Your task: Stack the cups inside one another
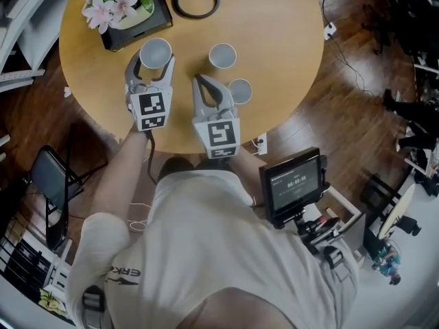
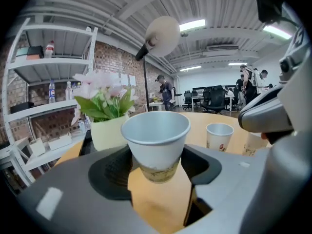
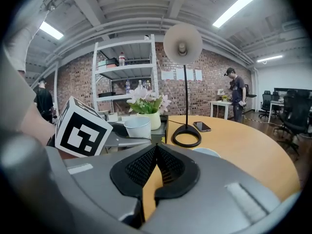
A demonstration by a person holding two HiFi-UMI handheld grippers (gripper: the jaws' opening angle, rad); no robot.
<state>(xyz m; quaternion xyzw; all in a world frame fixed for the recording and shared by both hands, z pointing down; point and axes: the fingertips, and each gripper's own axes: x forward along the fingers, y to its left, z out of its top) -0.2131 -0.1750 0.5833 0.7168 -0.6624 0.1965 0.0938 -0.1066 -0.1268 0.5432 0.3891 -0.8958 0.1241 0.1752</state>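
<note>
Clamping one paper cup (image 2: pixel 156 143) between its jaws: left gripper (image 1: pixel 152 70), over the round table (image 1: pixel 281 33). Right gripper (image 1: pixel 203 84) has its jaws together, empty, with a second cup (image 1: pixel 222 55) and third cup (image 1: pixel 240 90) standing nearby.

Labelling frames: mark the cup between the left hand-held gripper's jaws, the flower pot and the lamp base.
paper cup (image 2: pixel 156 155), left gripper view, its side wall.
flower pot (image 2: pixel 105 134), left gripper view, its front wall.
lamp base (image 1: pixel 195 14), head view, its ring's near edge.

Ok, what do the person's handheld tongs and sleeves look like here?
The left tongs and right tongs are grey with black ribbed pads; each carries a white cube with black square markers. A dark cable trails from the left one. The person wears a pale short-sleeved shirt.
</note>
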